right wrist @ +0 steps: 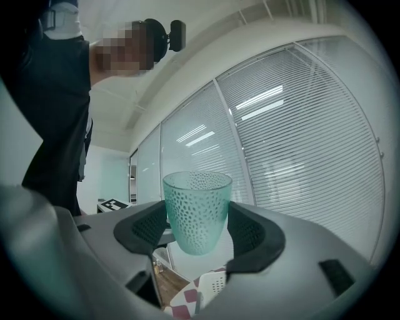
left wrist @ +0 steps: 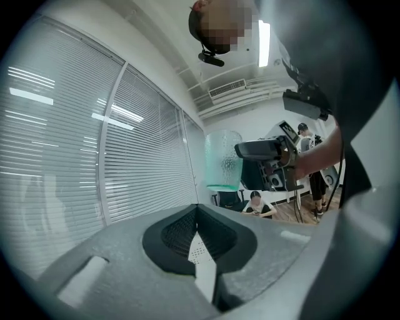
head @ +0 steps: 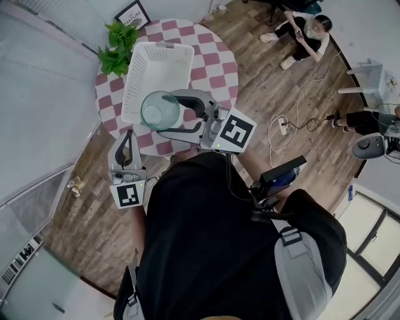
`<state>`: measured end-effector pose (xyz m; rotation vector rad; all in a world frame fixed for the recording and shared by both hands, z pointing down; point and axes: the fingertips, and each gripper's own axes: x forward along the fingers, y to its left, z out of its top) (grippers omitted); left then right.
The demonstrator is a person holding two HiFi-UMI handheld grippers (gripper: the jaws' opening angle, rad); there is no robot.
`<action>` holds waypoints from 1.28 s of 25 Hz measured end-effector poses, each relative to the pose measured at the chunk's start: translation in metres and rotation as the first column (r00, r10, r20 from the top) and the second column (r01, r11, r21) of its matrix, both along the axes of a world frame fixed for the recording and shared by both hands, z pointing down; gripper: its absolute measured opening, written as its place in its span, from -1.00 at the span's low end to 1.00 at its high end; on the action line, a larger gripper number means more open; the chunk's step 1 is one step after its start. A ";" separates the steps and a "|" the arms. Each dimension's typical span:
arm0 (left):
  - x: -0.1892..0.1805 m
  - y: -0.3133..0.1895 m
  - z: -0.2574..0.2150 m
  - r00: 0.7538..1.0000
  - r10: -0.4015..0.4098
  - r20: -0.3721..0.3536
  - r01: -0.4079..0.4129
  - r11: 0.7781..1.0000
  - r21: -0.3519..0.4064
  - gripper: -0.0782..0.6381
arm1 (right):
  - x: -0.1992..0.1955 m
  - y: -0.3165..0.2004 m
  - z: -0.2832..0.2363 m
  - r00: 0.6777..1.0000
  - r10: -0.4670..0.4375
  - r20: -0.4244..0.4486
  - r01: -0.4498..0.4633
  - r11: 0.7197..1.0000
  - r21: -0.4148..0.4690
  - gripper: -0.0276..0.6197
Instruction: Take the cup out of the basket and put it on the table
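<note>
A teal dimpled glass cup (head: 160, 110) hangs upright above the near end of the white basket (head: 164, 45), and my right gripper (head: 164, 114) is shut on it. In the right gripper view the cup (right wrist: 197, 212) sits between the two dark pads, held by its lower half. The left gripper view catches the same cup (left wrist: 223, 160) off to the side. My left gripper (head: 129, 139) stands shut and empty at the table's near left edge, pointing up, with its pads (left wrist: 187, 240) pressed together.
The basket lies on a round table (head: 215, 62) with a pink-and-white checked cloth. A potted plant (head: 117, 47) and a small framed sign (head: 132, 14) stand at the table's far left. A person (head: 306, 31) sits on the wooden floor beyond, with cables (head: 294, 122) to the right.
</note>
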<state>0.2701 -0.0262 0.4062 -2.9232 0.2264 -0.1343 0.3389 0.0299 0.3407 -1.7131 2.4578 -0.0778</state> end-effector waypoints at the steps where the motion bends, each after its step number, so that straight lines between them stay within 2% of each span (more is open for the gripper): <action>1: 0.001 0.002 -0.002 1.000 0.007 -0.002 -0.007 1.000 0.000 -0.77 | -0.001 0.003 -0.002 1.000 0.004 0.003 -0.004 1.000 0.003 0.05; 9: 0.012 0.009 -0.013 0.998 0.059 -0.032 -0.059 0.998 0.007 -0.77 | 0.003 0.009 0.000 0.999 0.040 0.034 -0.041 0.999 0.008 0.05; 15: 0.016 0.011 -0.013 0.995 0.099 -0.018 -0.099 0.995 0.013 -0.77 | 0.006 0.013 0.005 0.998 0.065 0.026 -0.065 0.998 0.008 0.05; 19: 0.017 0.008 -0.020 0.993 0.104 -0.048 -0.103 0.995 0.004 -0.77 | 0.008 0.013 0.011 0.997 0.078 0.023 -0.078 0.997 0.004 0.05; 32: 0.016 0.012 -0.012 0.990 0.138 0.002 -0.138 0.990 0.023 -0.77 | 0.008 0.014 0.025 0.996 0.091 0.024 -0.090 0.996 -0.016 0.05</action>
